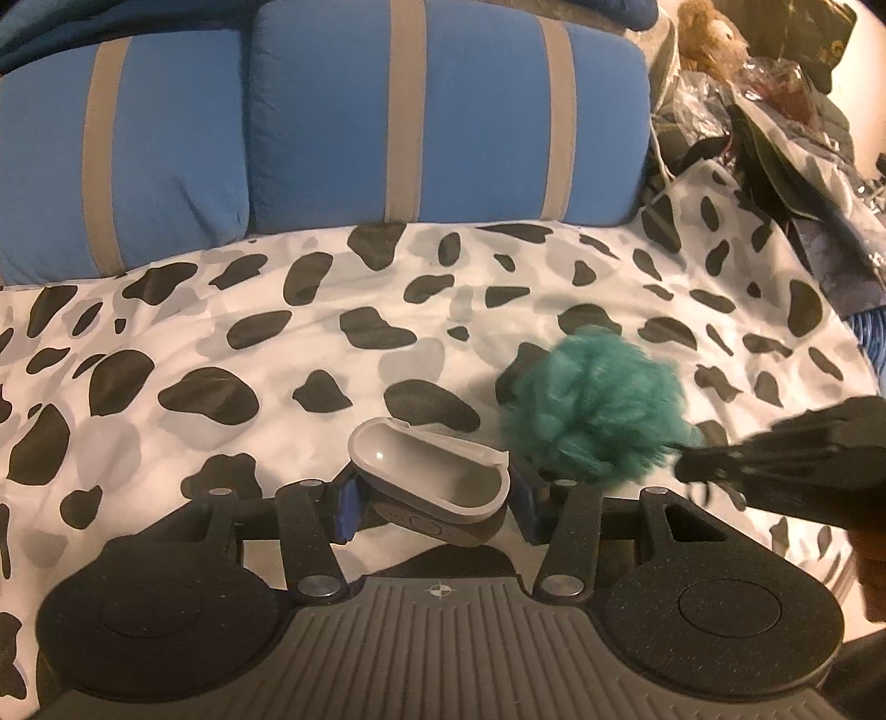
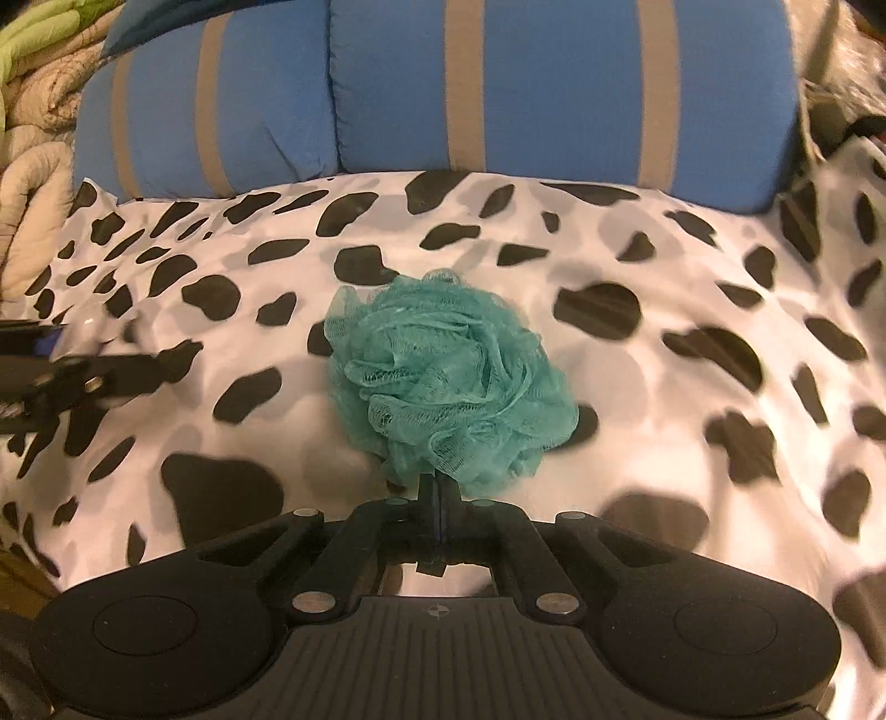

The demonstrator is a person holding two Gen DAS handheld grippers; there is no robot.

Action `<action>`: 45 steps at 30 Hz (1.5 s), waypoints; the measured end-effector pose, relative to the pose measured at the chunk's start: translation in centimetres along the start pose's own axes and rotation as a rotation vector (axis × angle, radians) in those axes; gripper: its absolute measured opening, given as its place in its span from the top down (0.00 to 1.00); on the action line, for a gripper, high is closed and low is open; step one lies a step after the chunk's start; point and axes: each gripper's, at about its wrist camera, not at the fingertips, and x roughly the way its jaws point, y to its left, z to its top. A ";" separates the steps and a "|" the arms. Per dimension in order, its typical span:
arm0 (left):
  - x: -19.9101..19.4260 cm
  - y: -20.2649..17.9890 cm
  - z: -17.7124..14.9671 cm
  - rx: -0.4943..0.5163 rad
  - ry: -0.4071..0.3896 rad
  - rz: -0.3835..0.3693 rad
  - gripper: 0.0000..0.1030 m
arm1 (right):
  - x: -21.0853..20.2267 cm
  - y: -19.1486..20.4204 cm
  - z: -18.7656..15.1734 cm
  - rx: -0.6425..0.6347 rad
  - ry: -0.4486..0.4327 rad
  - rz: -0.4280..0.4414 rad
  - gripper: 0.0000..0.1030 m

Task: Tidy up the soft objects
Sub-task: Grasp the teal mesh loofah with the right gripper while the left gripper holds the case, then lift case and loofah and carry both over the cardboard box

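My left gripper (image 1: 432, 507) is shut on a grey oval case (image 1: 429, 479), which lies open side up between the blue pads. My right gripper (image 2: 440, 495) is shut on the near edge of a teal mesh bath pouf (image 2: 448, 382), held over the cow-print sheet (image 2: 692, 277). In the left wrist view the pouf (image 1: 592, 404) is blurred, just right of the case, with the right gripper (image 1: 698, 468) reaching in from the right edge. The left gripper also shows at the left edge of the right wrist view (image 2: 72, 376).
Two blue pillows with grey stripes (image 1: 332, 122) lie at the back of the bed. A brown plush toy (image 1: 709, 39) and a heap of dark clothes and plastic (image 1: 775, 127) sit at the back right. Quilted bedding (image 2: 33, 138) is piled at the left.
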 end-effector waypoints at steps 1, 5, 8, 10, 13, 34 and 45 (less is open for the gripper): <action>0.0 -0.1 -0.1 0.004 0.003 0.000 0.51 | -0.4 -0.1 -0.4 0.009 0.002 0.003 0.97; 0.0 -0.8 -0.9 0.013 0.029 -0.005 0.51 | -1.4 -0.5 -1.7 0.055 0.018 0.001 0.84; -0.3 -1.5 -1.8 0.037 0.047 -0.021 0.51 | -1.8 -1.2 -1.7 0.113 -0.006 0.021 0.27; -0.6 -2.1 -2.6 0.057 0.054 -0.012 0.51 | -2.4 -1.0 -1.3 0.093 -0.068 -0.024 0.10; -1.0 -2.7 -3.4 0.066 0.064 -0.016 0.51 | -2.3 -0.7 -0.4 0.062 -0.133 -0.028 0.09; -2.6 -4.1 -6.1 0.059 0.095 -0.048 0.51 | 4.2 0.7 2.1 0.013 -0.112 -0.097 0.65; -4.5 -4.8 -7.0 0.047 0.066 -0.057 0.51 | -1.8 2.0 1.9 -0.016 -0.227 -0.089 0.67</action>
